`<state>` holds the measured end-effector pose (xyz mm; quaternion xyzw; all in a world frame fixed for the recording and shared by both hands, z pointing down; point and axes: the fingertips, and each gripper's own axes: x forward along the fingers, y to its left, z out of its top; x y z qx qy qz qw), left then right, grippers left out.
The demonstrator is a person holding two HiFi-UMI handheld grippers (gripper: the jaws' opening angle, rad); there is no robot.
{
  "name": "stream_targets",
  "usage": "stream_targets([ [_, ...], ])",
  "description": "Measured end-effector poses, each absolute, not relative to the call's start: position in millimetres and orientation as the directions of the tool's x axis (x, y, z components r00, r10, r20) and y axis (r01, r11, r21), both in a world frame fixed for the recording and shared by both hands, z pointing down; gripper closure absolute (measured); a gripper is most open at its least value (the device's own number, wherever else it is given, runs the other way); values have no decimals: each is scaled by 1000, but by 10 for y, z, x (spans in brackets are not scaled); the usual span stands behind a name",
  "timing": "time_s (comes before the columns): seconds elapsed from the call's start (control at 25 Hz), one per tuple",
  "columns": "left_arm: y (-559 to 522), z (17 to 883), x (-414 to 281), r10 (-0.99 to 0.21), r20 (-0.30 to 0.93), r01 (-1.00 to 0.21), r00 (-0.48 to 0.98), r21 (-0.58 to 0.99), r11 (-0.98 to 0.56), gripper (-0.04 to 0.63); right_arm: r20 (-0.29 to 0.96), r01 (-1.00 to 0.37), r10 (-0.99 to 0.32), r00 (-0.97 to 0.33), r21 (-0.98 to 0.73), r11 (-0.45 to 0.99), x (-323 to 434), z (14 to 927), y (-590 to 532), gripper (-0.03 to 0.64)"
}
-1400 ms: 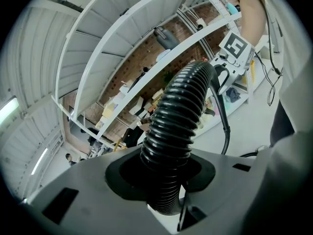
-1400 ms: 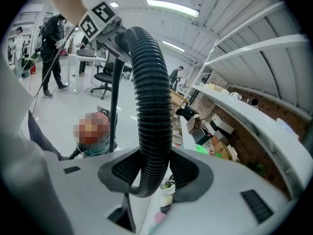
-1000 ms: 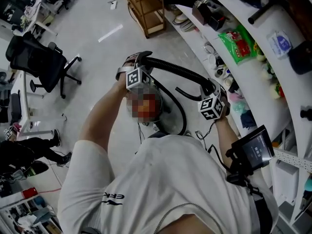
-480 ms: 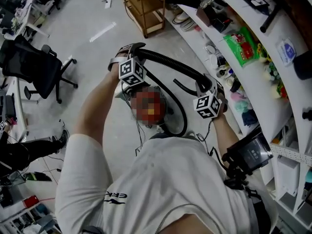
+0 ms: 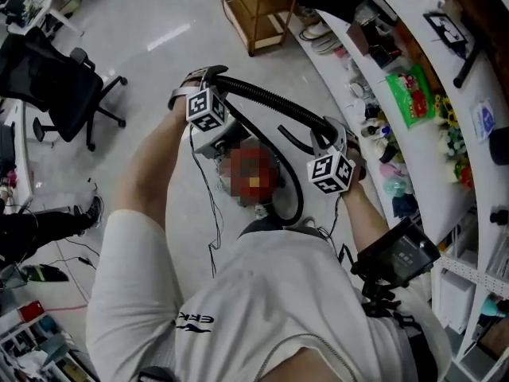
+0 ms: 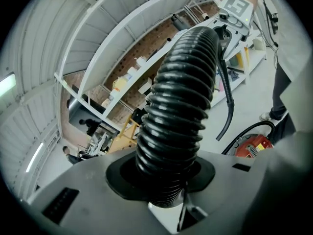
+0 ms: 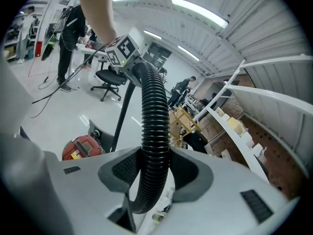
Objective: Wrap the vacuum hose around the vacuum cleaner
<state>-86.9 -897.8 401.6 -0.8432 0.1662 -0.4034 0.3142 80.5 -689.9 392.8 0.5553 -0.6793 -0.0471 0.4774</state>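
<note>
The left gripper (image 6: 165, 175) and right gripper (image 7: 152, 173) each clamp the ribbed vacuum hose (image 5: 270, 102), holding a span above the red vacuum cleaner (image 7: 82, 148) on the near floor. The spread grip likely readies a loop around it.

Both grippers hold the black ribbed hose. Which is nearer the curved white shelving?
The right gripper, beside the curved white shelving; the left gripper holds the black ribbed hose out over the grey floor.

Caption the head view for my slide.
The left gripper and right gripper hold the black vacuum hose above the vacuum cleaner.
</note>
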Motion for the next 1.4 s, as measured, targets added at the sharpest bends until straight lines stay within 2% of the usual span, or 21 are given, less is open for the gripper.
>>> stream_targets([
  [0.6, -9423, 5015, -2153, -603, 629, -168, 491, -610, -774, 459, 670, -560, -738, -82, 581, 590, -166, 4520, -7573, 436],
  [0.96, -8934, 5611, -3034, -606, 687, -269, 400, -544, -794, 459, 730, -448, -657, -188, 532, 719, -769, 4949, -7573, 437],
  [1.4, -7806, 6180, -3763, -584, 752, -367, 306, -473, -801, 459, 768, -217, -578, -276, 536, 816, -1312, 5192, -7164, 439],
])
